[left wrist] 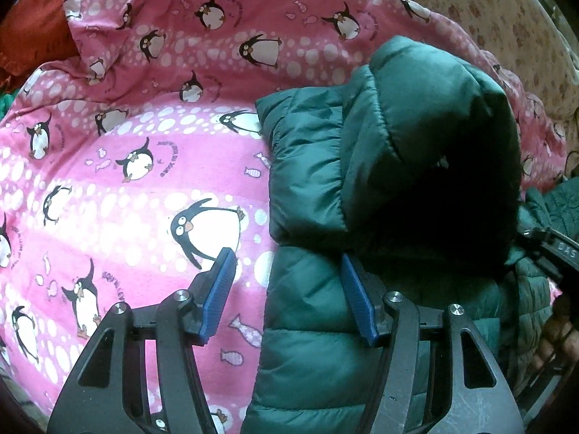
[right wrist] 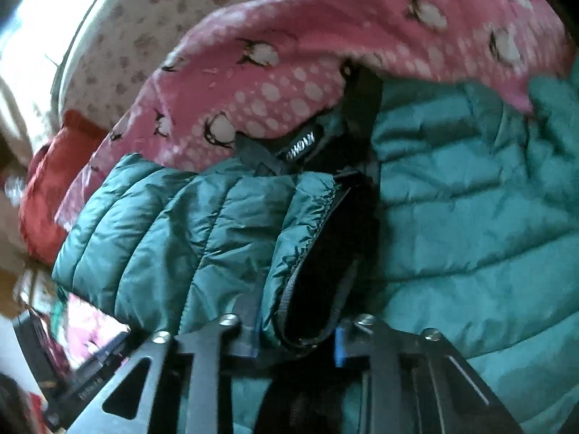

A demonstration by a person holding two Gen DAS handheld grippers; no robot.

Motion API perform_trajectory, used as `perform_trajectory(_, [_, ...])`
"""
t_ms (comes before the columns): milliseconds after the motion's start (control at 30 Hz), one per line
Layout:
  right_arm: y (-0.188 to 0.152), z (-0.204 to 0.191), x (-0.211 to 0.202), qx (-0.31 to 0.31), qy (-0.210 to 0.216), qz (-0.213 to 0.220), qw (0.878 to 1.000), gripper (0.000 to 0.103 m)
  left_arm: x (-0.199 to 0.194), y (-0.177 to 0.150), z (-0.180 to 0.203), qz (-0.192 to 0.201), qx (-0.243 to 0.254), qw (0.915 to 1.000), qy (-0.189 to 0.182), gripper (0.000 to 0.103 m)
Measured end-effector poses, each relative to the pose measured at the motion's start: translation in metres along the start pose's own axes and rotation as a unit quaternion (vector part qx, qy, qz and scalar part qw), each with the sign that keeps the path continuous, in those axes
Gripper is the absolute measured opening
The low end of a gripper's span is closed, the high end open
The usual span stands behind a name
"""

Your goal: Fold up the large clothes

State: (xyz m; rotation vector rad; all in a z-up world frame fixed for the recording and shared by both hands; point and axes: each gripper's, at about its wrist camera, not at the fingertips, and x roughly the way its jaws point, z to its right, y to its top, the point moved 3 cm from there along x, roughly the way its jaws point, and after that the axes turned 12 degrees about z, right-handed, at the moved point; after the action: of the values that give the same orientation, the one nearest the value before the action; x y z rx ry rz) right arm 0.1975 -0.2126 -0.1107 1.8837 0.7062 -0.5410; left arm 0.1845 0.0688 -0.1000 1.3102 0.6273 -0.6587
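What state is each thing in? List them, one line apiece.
Green puffer jacket: partly folded, hood on top, lying on the blanket.
Penguin blanket: spread out, rumpled at the far edge.
Left gripper: jaws open, straddling the jacket's edge, not pressing.
Right gripper: jaws closed on the jacket's zipper edge.
Red cloth: bunched beside the blanket.

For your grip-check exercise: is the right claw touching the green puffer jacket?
Touching. The right wrist view shows the right claw closed on the zipper edge of the green puffer jacket, the fabric pinched between its fingers.
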Motion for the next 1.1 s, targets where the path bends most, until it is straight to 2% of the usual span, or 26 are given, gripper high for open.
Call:
perform_trajectory(100, [0.011, 0.005, -0.022, -0.036, -0.023, 0.045, 0.998, 0.021, 0.001, 0.000, -0.002, -0.002, -0.003, 1.0000, 0.001, 0.060])
perform_trajectory(233, [0.031, 0.023, -0.045, -0.051, -0.062, 0.091, 0.993, 0.021, 0.005, -0.003, -0.004, -0.009, -0.015, 0.9998, 0.000, 0.060])
perform_trajectory(400, [0.045, 0.054, -0.053, -0.069, -0.124, 0.109, 0.984, 0.021, 0.003, -0.005, -0.003, -0.011, -0.017, 0.9998, -0.002, 0.060])
perform_trajectory(500, [0.048, 0.068, -0.056, -0.064, -0.132, 0.107, 0.983, 0.019, -0.003, -0.004, -0.001, -0.009, -0.012, 0.9999, -0.003, 0.059])
perform_trajectory(633, [0.051, 0.075, -0.066, -0.067, -0.139, 0.124, 0.980, 0.018, -0.015, -0.001, 0.001, 0.002, -0.016, 0.9998, -0.009, 0.059])
perform_trajectory(933, [0.045, 0.102, -0.039, -0.086, -0.212, 0.090, 0.969, 0.017, -0.024, 0.009, 0.007, 0.013, -0.043, 0.9988, -0.019, 0.059])
perform_trajectory(967, [0.045, 0.104, -0.038, -0.085, -0.211, 0.084, 0.970, 0.017, -0.024, 0.010, 0.009, 0.017, -0.043, 0.9987, -0.020, 0.059])
perform_trajectory(1067, [0.043, 0.104, -0.040, -0.072, -0.170, 0.062, 0.981, 0.018, -0.023, 0.015, 0.015, 0.024, -0.041, 0.9987, -0.020, 0.059])
perform_trajectory(1100, [0.044, 0.103, -0.046, -0.067, -0.164, 0.062, 0.982, 0.022, -0.022, 0.017, 0.018, 0.028, -0.041, 0.9986, -0.021, 0.059])
